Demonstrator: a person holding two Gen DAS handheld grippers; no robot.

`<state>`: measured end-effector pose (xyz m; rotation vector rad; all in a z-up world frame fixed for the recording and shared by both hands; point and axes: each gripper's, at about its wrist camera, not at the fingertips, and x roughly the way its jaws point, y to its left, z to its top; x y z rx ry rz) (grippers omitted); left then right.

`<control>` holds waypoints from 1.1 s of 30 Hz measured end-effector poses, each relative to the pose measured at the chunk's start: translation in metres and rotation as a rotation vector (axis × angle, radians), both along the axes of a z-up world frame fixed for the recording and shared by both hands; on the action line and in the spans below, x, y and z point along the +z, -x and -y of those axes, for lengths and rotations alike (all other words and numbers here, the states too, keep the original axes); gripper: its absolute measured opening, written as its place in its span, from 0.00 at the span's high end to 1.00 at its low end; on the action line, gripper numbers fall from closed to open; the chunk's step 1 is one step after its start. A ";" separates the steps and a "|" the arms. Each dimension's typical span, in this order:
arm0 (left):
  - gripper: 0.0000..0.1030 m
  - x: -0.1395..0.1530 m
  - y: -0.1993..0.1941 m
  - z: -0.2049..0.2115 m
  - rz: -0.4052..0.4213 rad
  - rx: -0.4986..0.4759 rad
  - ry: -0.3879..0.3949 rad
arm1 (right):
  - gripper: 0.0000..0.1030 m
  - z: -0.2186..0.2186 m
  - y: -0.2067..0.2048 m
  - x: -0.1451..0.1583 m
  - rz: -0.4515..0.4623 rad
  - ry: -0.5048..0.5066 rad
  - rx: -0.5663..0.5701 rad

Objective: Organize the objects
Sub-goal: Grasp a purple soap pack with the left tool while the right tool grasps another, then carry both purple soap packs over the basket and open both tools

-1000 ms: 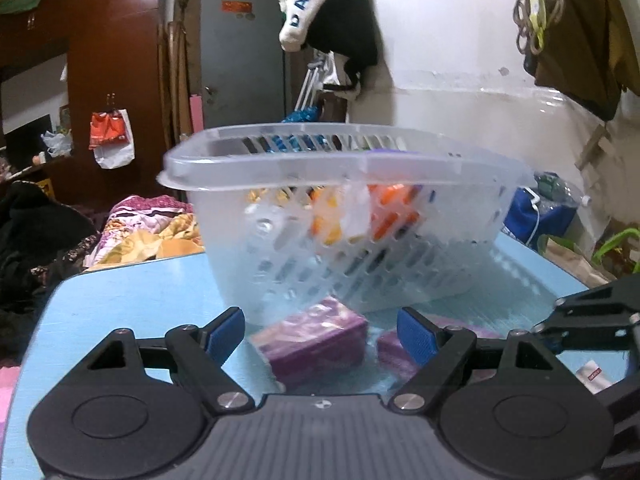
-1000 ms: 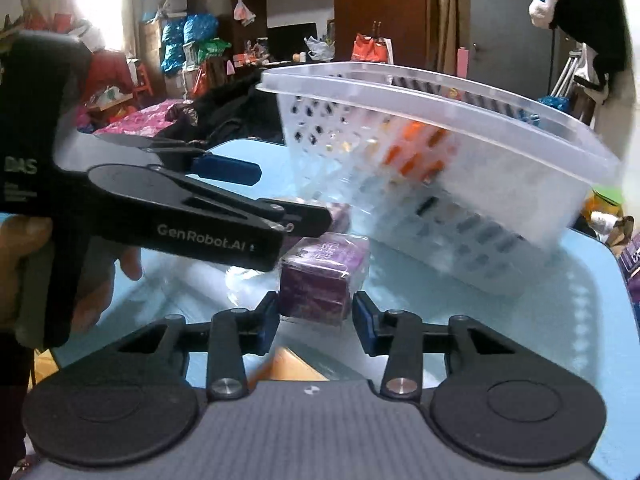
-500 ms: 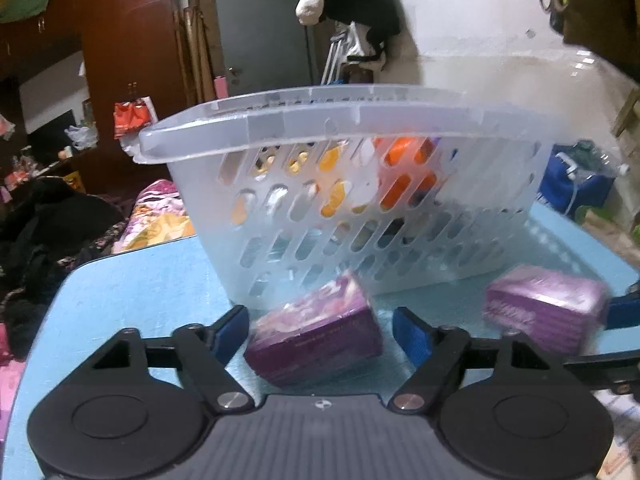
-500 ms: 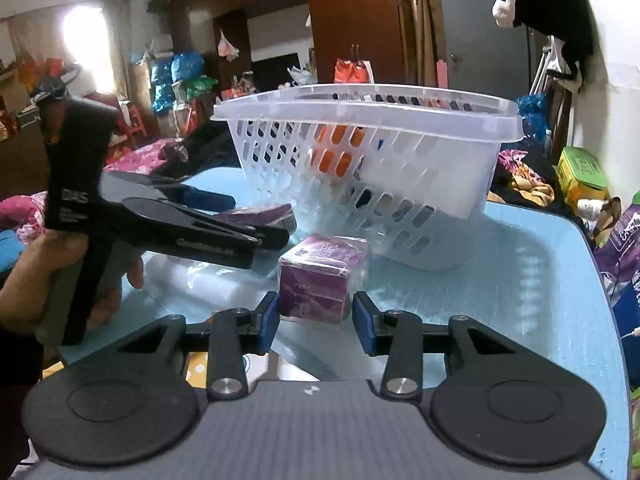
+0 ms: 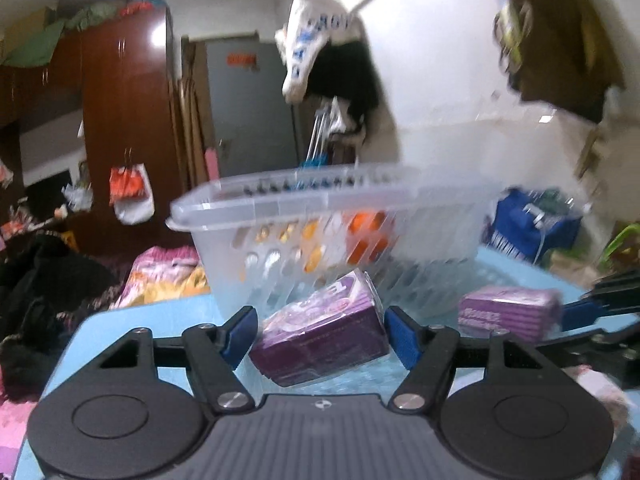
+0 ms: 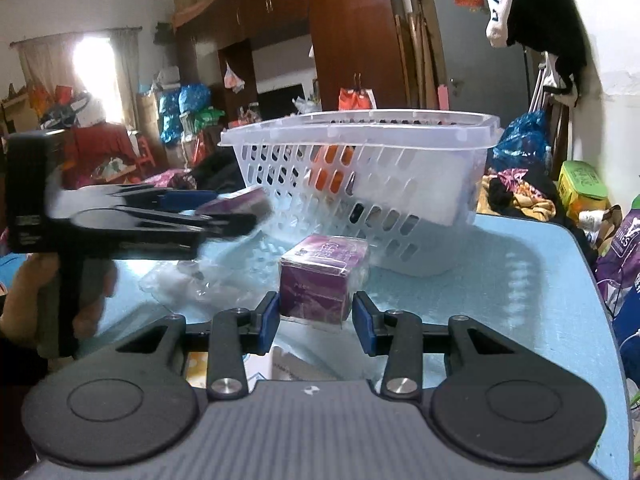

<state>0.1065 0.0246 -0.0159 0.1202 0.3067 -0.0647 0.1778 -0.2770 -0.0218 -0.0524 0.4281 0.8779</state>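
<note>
Where the left wrist view looks ahead:
Left claw: the left gripper (image 5: 318,334) pinches a tilted purple box (image 5: 322,342), a blue pad against each end.
Box height: it appears raised off the blue table (image 5: 132,320), though blur makes that uncertain.
Basket: the clear basket (image 5: 320,208) stands just behind that box, orange items inside.
Second box: another purple box (image 5: 510,312) sits to the right, between the other claw's pads.

Where the right wrist view looks ahead:
Right claw: the right gripper (image 6: 316,318) pinches the second purple box (image 6: 322,276) between its pads.
Box place: it sits low, close to the table (image 6: 500,288), in front of the basket (image 6: 360,136).
Other claw: the left gripper (image 6: 224,210) is at left, blurred, holding its box (image 6: 240,204) beside the basket wall.
</note>
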 end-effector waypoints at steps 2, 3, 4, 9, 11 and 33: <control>0.29 0.003 0.014 -0.003 0.036 -0.004 0.013 | 0.58 0.005 0.002 -0.001 0.011 -0.016 -0.005; 0.29 0.005 0.019 -0.004 0.050 -0.004 0.020 | 0.58 0.007 0.003 0.000 0.017 -0.023 -0.007; 0.29 0.008 0.023 -0.005 0.064 -0.006 0.026 | 0.58 0.009 0.003 0.001 0.021 -0.030 -0.008; 0.29 0.027 0.028 -0.005 0.119 -0.014 0.052 | 0.58 0.017 0.005 0.019 0.054 -0.067 -0.020; 0.29 0.036 0.031 -0.004 0.141 -0.015 0.048 | 0.58 0.022 0.006 0.031 0.080 -0.094 -0.029; 0.29 0.108 -0.126 -0.018 -0.049 0.137 0.081 | 0.58 -0.091 -0.121 0.095 0.160 0.052 -0.103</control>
